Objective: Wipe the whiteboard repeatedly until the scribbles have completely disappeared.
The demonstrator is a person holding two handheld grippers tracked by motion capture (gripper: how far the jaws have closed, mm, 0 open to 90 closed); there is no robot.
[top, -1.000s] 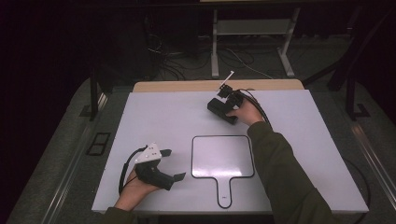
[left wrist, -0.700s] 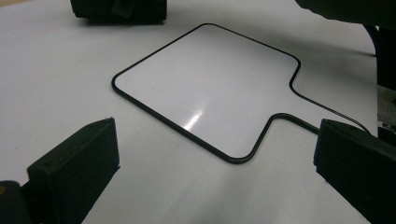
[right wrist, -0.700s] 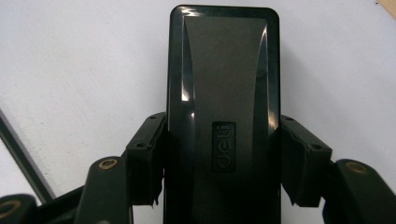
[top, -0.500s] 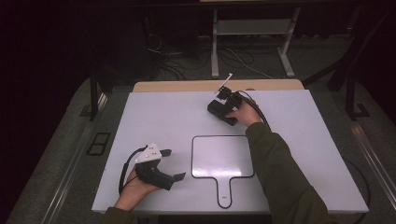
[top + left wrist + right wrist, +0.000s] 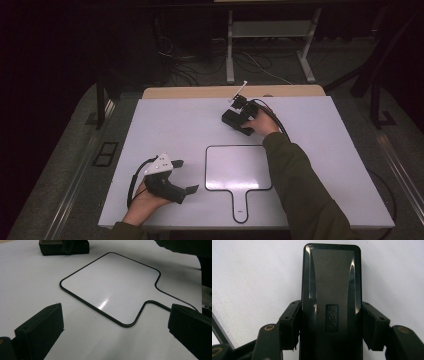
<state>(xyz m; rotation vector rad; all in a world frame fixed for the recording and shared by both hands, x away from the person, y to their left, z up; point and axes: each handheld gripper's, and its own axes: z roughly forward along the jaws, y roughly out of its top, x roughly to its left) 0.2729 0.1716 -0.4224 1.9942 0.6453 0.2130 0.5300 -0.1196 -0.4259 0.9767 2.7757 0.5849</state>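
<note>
The black whiteboard eraser [image 5: 331, 302], marked "deli" on its back, lies flat on the white table [image 5: 165, 125] toward the far edge, right of centre. The right gripper [image 5: 331, 325] pinches it, one pad pressed to each long side. Nearer, at the table's middle, lies a small handled whiteboard [image 5: 238, 167] with a black rim. At the near left the left gripper [image 5: 115, 335] rests with jaws spread wide, holding nothing
</note>
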